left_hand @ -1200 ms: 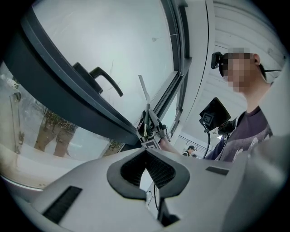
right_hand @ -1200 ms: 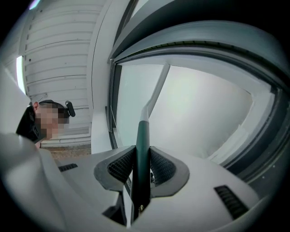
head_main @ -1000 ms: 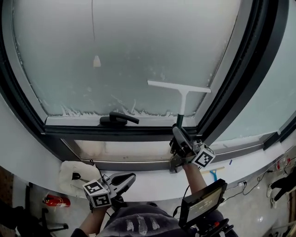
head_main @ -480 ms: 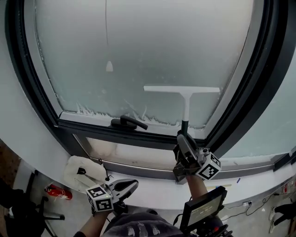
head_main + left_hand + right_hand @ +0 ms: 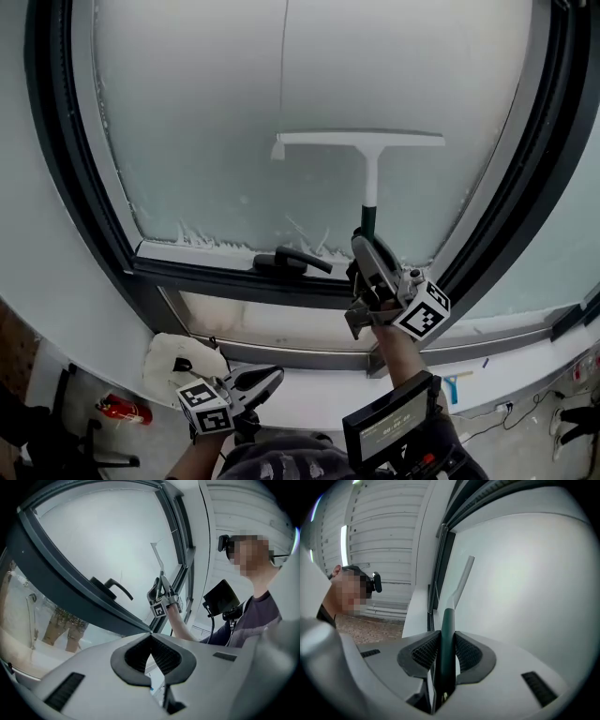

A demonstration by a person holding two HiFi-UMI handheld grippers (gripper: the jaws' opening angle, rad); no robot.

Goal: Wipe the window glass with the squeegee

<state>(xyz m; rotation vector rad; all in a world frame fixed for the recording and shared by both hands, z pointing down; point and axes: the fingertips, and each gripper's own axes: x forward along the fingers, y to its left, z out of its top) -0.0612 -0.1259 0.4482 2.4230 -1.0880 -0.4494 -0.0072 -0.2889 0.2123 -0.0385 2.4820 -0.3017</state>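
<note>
Right gripper point(image 5: 367, 253): jaws clamped on the squeegee point(image 5: 364, 140) handle. In its own view the dark green grip runs straight up between the two pads. In the head view it sits right of centre, in front of the lower window frame point(image 5: 234, 281), with the marker cube toward the lower right.

Squeegee: upright, with the white blade horizontal and lying against the glass point(image 5: 197, 122) in the upper middle of the frame. A thin cord point(image 5: 284, 56) hangs down the glass to the blade's left end.

Left gripper point(image 5: 266, 379): jaws closed together with nothing between them. It is held low at the lower left of the frame, well apart from the glass.

Glass: hazy, with white streaks along its bottom edge.

Black window handle point(image 5: 292, 262): on the lower frame, just left of the right gripper.

White bundle point(image 5: 178, 359): on the ledge beside the left gripper; I cannot tell what it is.

Small screen point(image 5: 392, 424): at bottom centre, below the right gripper.
</note>
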